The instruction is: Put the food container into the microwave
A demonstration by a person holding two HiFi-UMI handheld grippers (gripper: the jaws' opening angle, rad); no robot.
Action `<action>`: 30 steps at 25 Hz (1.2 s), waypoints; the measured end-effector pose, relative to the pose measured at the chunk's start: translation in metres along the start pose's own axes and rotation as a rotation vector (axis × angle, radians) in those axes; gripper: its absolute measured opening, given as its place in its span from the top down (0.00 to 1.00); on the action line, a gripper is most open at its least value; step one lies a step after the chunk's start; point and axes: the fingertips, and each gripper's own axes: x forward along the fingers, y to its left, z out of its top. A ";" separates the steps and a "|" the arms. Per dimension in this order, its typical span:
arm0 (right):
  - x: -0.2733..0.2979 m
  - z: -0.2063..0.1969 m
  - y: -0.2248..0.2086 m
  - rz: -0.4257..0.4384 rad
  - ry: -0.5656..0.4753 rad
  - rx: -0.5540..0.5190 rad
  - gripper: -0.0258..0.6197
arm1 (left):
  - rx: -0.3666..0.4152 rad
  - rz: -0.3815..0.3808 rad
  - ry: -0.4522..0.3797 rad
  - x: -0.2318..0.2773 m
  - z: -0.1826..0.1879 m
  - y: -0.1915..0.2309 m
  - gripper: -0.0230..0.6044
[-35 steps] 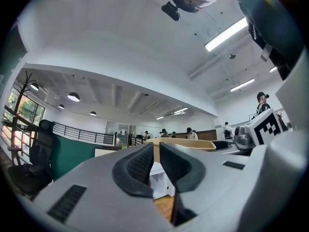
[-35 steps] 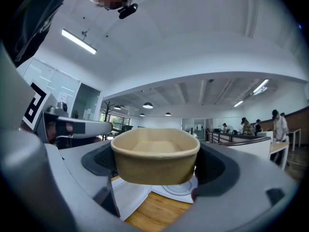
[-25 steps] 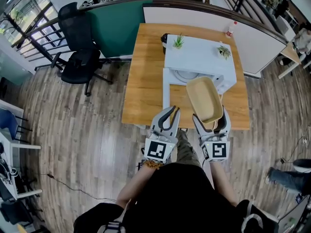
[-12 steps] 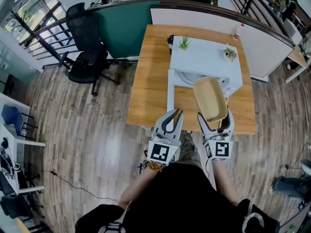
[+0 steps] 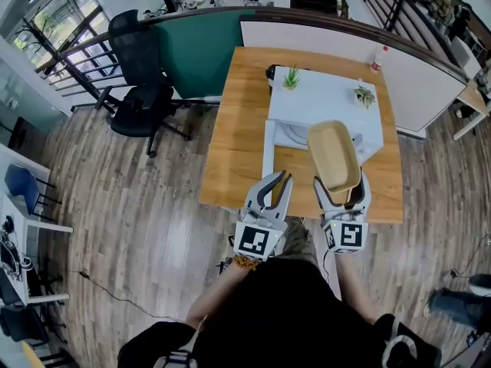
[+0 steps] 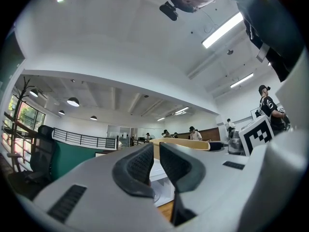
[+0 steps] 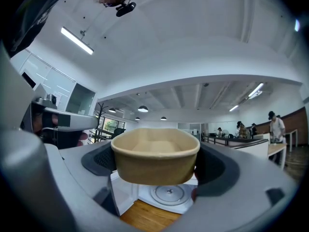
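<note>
The wooden bench [image 5: 230, 136] stands near a black office chair [image 5: 138, 90] and carries a white microwave [image 5: 330, 98], its door [image 5: 268, 159] open at the left and the turntable [image 7: 169, 193] in view. My right gripper [image 5: 340, 182] has its fingers [image 7: 99, 159] clamped on the near end of the empty tan food container [image 5: 334, 153], held in the air before the open cavity. My left gripper [image 5: 275, 179] hangs beside it, fingers [image 6: 137, 166] all but together on nothing. Small potted plants [image 5: 291, 77] top the microwave.

Microwave [image 5: 326, 98]: cavity open, clear ahead of and below right gripper [image 5: 340, 192], which clamped the food container [image 7: 155, 153]; bare turntable [image 7: 169, 193] inside. Door [image 5: 268, 148]: swung open, stood ahead of left gripper [image 5: 277, 179].
</note>
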 end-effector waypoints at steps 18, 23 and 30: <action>0.009 0.004 -0.024 -0.004 -0.027 0.009 0.18 | 0.018 0.014 -0.013 0.019 0.006 -0.007 0.87; -0.012 0.004 -0.012 -0.032 -0.032 0.028 0.18 | -0.002 -0.002 0.009 0.000 -0.001 -0.017 0.88; -0.039 -0.009 -0.017 -0.087 -0.009 0.028 0.18 | -0.014 -0.052 0.041 -0.013 -0.009 -0.040 0.87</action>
